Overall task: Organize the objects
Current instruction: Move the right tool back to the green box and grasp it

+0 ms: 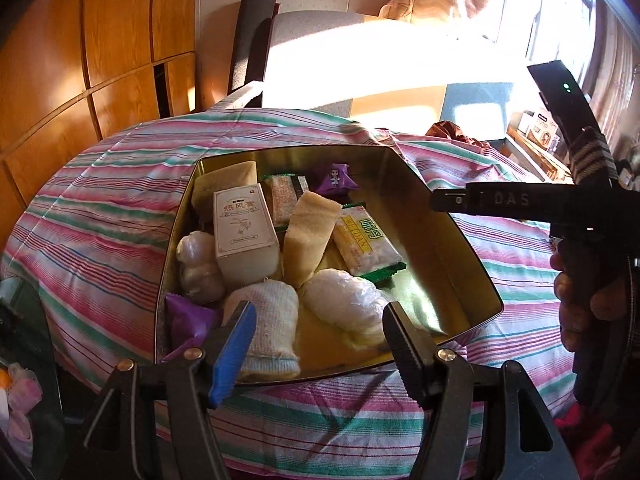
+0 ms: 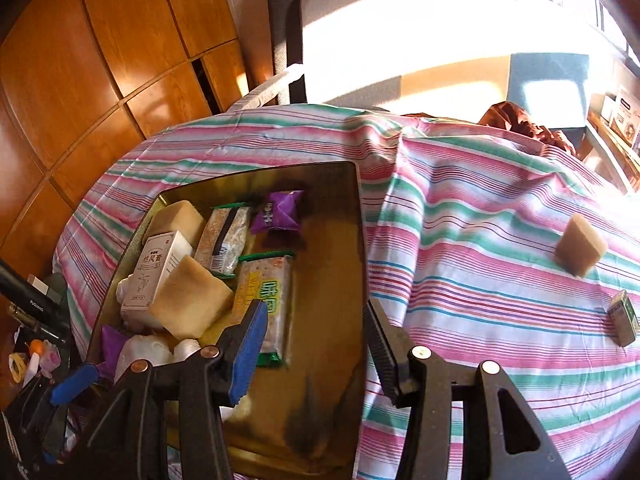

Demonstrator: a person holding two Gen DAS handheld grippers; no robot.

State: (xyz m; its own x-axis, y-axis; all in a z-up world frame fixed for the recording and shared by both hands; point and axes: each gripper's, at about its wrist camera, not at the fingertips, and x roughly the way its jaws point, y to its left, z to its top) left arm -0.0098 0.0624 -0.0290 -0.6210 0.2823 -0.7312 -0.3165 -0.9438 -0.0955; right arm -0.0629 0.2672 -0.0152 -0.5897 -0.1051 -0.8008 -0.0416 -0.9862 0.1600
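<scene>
My left claw (image 1: 316, 332) hangs released over the near end of the gold tin (image 1: 460, 216), nothing btwn its fingers. Right claw (image 2: 316, 344) is released too, straddling the tin's right wall w/ one finger inside and one outside. The tin sits on the striped cloth (image 2: 460, 208) covering the table, packed mostly on its left side: white box (image 1: 244, 236), tan sponge block (image 1: 306, 236), cracker pack (image 1: 366, 244), purple sachet (image 1: 335, 178), a knit roll (image 1: 268, 312) and plastic-wrapped white bundles (image 1: 348, 300) (contents unclear). Out on the cloth, well apart from the tin, lie another sponge block (image 2: 580, 246) and a small green-white box (image 2: 623, 318).
</scene>
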